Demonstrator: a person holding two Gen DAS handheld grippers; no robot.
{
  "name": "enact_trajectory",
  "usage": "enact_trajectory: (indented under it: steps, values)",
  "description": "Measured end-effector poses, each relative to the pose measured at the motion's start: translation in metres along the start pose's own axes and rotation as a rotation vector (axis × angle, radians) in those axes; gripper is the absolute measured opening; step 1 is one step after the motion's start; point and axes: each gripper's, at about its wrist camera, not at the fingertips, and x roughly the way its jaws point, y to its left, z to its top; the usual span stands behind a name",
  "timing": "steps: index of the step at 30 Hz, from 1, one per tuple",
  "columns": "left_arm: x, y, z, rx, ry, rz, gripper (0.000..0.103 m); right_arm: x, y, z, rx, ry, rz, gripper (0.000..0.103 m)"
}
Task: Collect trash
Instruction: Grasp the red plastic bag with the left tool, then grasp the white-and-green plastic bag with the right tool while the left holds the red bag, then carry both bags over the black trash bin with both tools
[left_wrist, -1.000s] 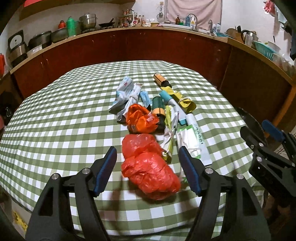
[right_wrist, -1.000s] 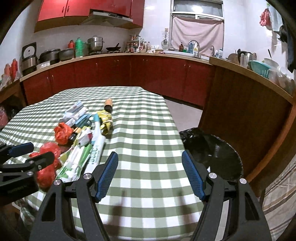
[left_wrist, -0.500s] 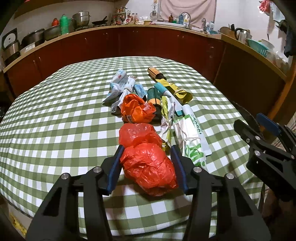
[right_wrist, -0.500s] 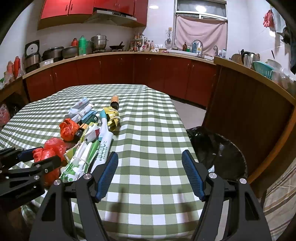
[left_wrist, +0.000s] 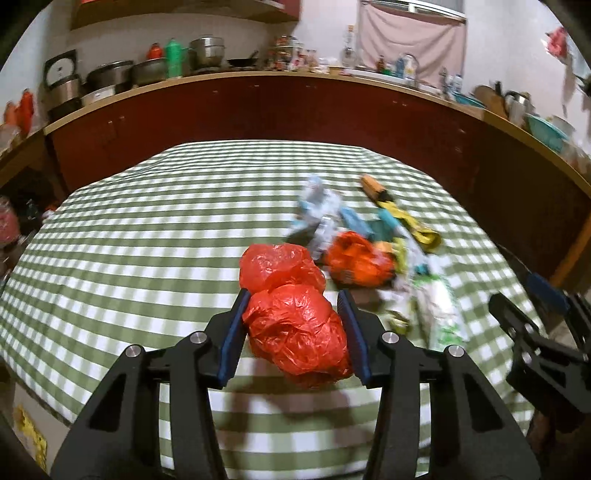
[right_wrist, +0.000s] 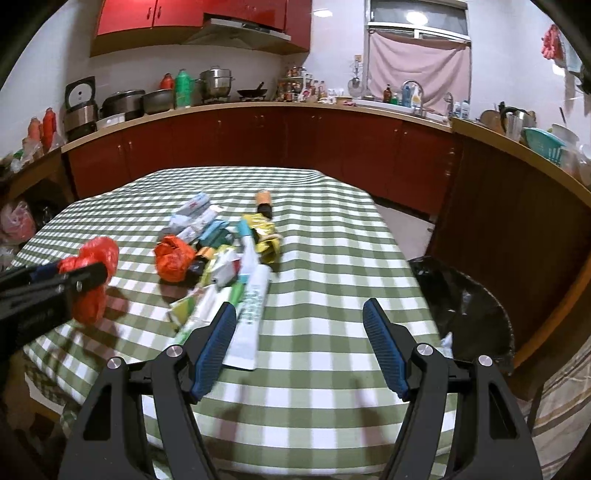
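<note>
Red plastic bag (left_wrist: 295, 328), crumpled, sits clamped between the blue pads of the left gripper (left_wrist: 295, 332), raised off the green-checked counter (left_wrist: 147, 236) with its shadow below. Beside that bag, toward the right gripper (right_wrist: 299, 347), lies the trash pile (right_wrist: 225, 254): an orange bag (right_wrist: 173, 258), tubes, wrappers, a yellow packet. Right gripper hangs over the counter's near edge, jaws wide, nothing between them. Black-lined bin (right_wrist: 465, 302) stands on the floor just past the counter, far side from the red bag.

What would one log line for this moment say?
left gripper: shut on crumpled red plastic bag | right gripper: open, empty | black-lined bin: beside table
</note>
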Motion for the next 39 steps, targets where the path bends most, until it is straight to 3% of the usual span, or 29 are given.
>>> enact_trajectory:
  steps: [5, 12, 18, 20, 32, 39]
  values:
    - [0.002, 0.026, 0.003, -0.030, -0.006, 0.054, 0.046, 0.005, 0.017, 0.000, -0.017, 0.014, 0.035, 0.068]
    - [0.001, 0.038, -0.004, 0.021, -0.020, 0.112, 0.046, 0.016, 0.041, -0.001, -0.064, 0.034, 0.059, 0.065]
    - [0.008, 0.040, -0.014, 0.017, 0.011, 0.085, 0.046, 0.028, 0.049, -0.007, -0.072, 0.082, 0.076, 0.050]
    - [0.010, 0.040, -0.015, 0.014, 0.016, 0.078, 0.046, 0.029, 0.051, -0.008, -0.083, 0.091, 0.081, 0.033]
    - [0.001, 0.027, -0.006, 0.001, 0.000, 0.004, 0.046, 0.008, 0.042, -0.003, -0.096, 0.007, 0.052, 0.031]
    - [0.001, -0.012, 0.009, 0.042, -0.011, -0.085, 0.046, 0.000, -0.011, 0.008, -0.033, -0.035, -0.036, 0.031]
